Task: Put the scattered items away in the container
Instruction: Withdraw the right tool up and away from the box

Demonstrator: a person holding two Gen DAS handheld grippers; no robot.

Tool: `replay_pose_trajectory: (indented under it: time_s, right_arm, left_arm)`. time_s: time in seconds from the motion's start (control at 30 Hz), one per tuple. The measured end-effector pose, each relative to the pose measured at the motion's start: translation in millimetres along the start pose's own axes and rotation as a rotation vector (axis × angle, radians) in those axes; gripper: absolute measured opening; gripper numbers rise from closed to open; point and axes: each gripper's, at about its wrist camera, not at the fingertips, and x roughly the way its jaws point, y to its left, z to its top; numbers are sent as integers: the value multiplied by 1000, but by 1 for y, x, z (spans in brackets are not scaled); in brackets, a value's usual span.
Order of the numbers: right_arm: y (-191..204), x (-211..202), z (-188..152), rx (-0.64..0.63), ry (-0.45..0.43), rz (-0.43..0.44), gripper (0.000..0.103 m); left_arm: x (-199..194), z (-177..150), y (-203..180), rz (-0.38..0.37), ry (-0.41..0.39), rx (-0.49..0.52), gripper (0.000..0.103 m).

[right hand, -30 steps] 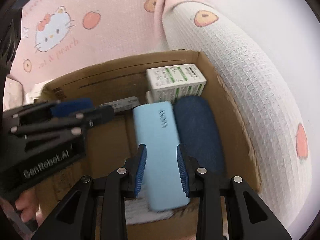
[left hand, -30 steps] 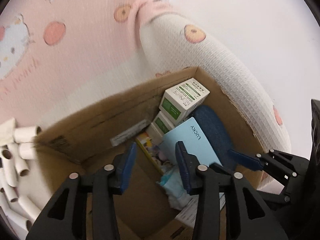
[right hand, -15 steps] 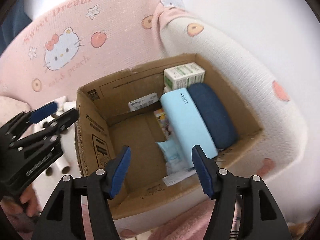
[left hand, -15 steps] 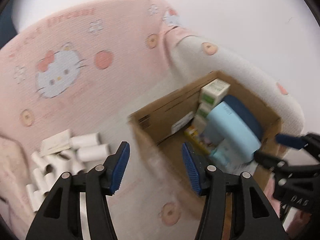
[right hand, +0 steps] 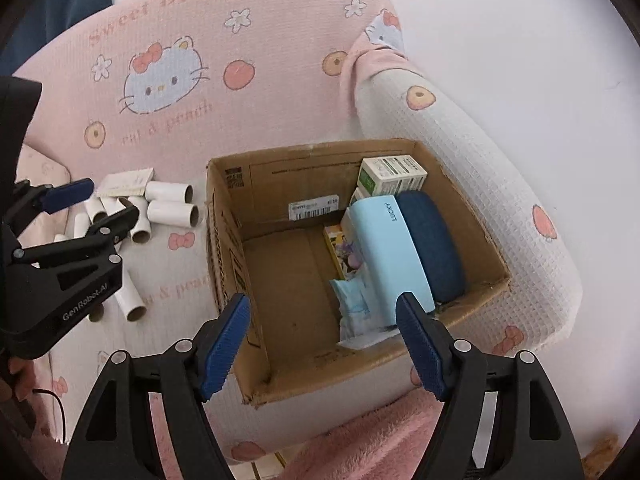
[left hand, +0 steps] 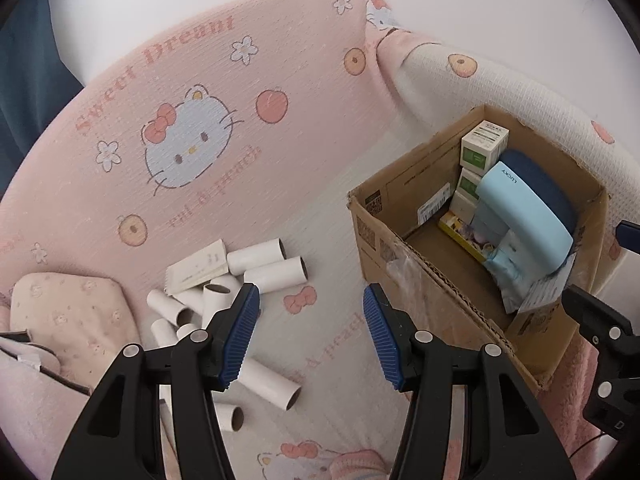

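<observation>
Partly hidden, cardboard tubes point(left hand: 276, 270) lie behind the left tongs point(left hand: 312, 336).

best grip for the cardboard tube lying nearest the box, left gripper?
Probably from above, across the middle of the cardboard tube, pads on its long curved sides. It lies flat, open end toward the cardboard box, far side against another tube. The left gripper is open and empty.
</observation>
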Motion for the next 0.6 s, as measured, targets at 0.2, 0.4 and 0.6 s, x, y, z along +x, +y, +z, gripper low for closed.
replay_pose_trajectory:
  time_s: [0.2,0.4,0.6]
  right_arm:
    - [-12,-1,-4,35,8,-10,74]
    - [-25,-3,-8,82,6,5,75]
    - [-28,-6,-9,100,4,16,75]
  left_arm:
    - [-11,-1,-16,51,-11,53,62]
    - [-20,0,-38,98,-55,128,62]
    - [-26,-1,-53,110,-71,162,62]
